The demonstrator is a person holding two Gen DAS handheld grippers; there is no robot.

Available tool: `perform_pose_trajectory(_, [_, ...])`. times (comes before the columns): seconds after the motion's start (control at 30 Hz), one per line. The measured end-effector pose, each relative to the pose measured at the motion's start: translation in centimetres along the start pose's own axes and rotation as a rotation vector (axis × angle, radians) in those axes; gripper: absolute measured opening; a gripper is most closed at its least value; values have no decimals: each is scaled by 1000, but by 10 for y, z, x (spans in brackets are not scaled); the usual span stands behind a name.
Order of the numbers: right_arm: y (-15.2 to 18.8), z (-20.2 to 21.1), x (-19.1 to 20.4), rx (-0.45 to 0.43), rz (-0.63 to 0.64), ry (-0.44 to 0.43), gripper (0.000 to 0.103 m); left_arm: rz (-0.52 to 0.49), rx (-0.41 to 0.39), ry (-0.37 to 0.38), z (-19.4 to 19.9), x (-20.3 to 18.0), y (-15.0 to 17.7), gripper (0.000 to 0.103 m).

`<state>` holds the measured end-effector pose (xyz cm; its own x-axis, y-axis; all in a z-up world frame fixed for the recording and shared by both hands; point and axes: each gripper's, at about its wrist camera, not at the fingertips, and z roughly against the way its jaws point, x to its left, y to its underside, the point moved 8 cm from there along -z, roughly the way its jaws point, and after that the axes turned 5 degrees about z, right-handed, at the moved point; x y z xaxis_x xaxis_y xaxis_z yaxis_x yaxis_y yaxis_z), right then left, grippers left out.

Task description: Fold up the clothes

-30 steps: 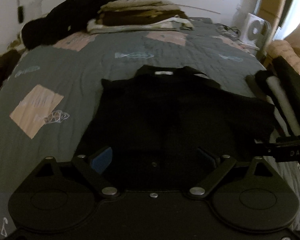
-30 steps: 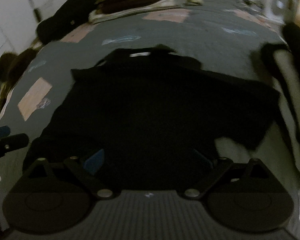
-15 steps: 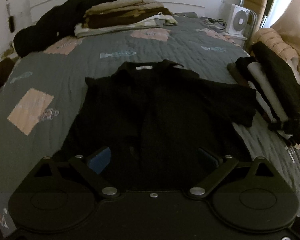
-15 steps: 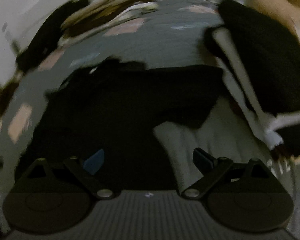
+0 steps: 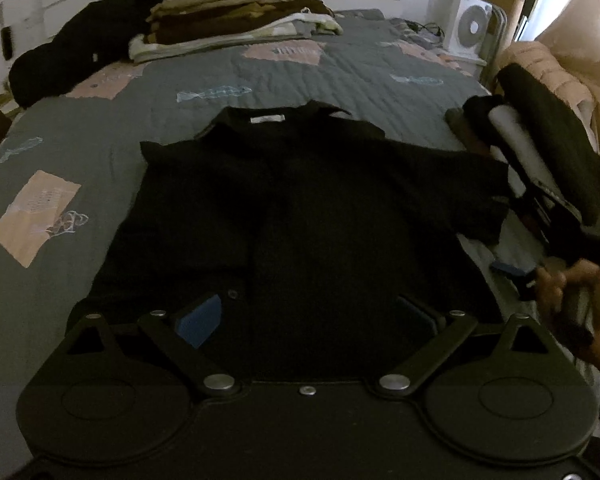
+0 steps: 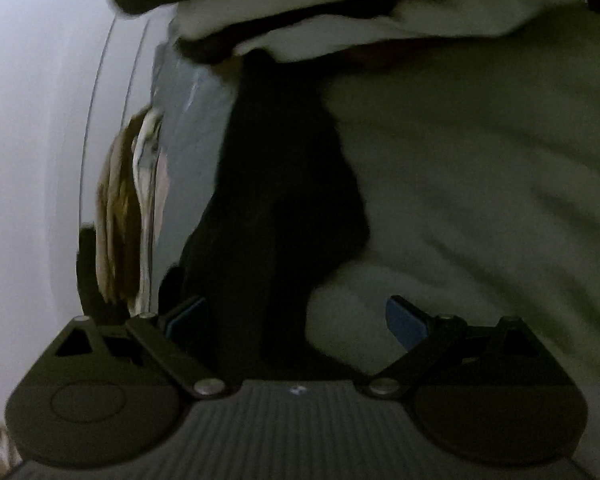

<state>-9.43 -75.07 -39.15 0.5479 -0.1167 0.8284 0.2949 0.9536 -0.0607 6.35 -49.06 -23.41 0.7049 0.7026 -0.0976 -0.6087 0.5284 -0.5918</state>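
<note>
Black shirt (image 5: 300, 208) lies spread flat on a grey quilted bed (image 5: 80, 148), collar at the far end. Left gripper (image 5: 308, 316) hovers over its near hem, fingers apart and empty. Right gripper (image 6: 296, 320), fingers also apart, points at the shirt's right sleeve (image 6: 276, 184). Cloth looks soft and light; pinch sleeve edges or shoulders.

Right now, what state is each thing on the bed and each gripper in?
black shirt: spread flat, unfolded, collar away from camera.
folded stack: folded, piled near headboard.
black garment: heaped, unfolded.
left gripper: open, over shirt hem.
right gripper: open, empty.
</note>
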Motion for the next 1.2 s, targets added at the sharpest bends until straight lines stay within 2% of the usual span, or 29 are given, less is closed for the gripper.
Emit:
perform_pose_trajectory(0.13, [-10, -13, 1, -58, -30, -18, 95, -5, 27, 0, -11, 1, 5, 94])
perform_pose_trajectory(0.17, [-13, -16, 2, -70, -21, -20, 93, -6, 30, -1, -13, 1, 6, 94])
perform_pose_trajectory(0.2, [-15, -20, 4, -75, -9, -15, 87, -7, 34, -2, -15, 1, 6, 94])
perform_pose_trajectory(0.23, [-17, -23, 5, -78, 3, -5, 80, -8, 37, -3, -17, 2, 7, 94])
perform_pose_trajectory(0.3, [-21, -29, 7, -79, 34, 19, 35, -8, 40, -5, -19, 3, 7, 94])
perform_pose_trajectory(0.4, [-24, -39, 8, -58, 51, 26, 14, 1, 46, -8, -21, 8, 8, 94])
perform_pose_trajectory(0.5, [-25, -30, 21, -95, 101, 23, 11, 11, 48, -12, -23, 13, 10, 94])
perform_pose_trajectory(0.57, [-26, -20, 41, -131, 192, 30, 10, 18, 49, -13, -24, 17, 11, 94])
perform_pose_trajectory(0.67, [-18, -12, 96, -164, 497, 67, 10, 27, 47, -17, -23, 22, 13, 94])
perform_pose_trajectory(0.77, [12, -17, 157, -142, 834, 66, 9, 42, 47, -20, -23, 27, 15, 94])
perform_pose_trajectory(0.9, [80, -49, 205, -20, 1175, 39, 9, 64, 51, -21, -21, 35, 19, 94])
perform_pose_trajectory(1.03, [159, -87, 203, 164, 1451, 49, 9, 69, 52, -34, -18, 45, 20, 94])
perform_pose_trajectory(1.1, [183, -108, 185, 262, 1513, 102, 9, 74, 53, -42, -17, 51, 20, 94])
perform_pose_trajectory(1.2, [189, -128, 158, 352, 1505, 182, 17, 88, 54, -55, -15, 62, 21, 94])
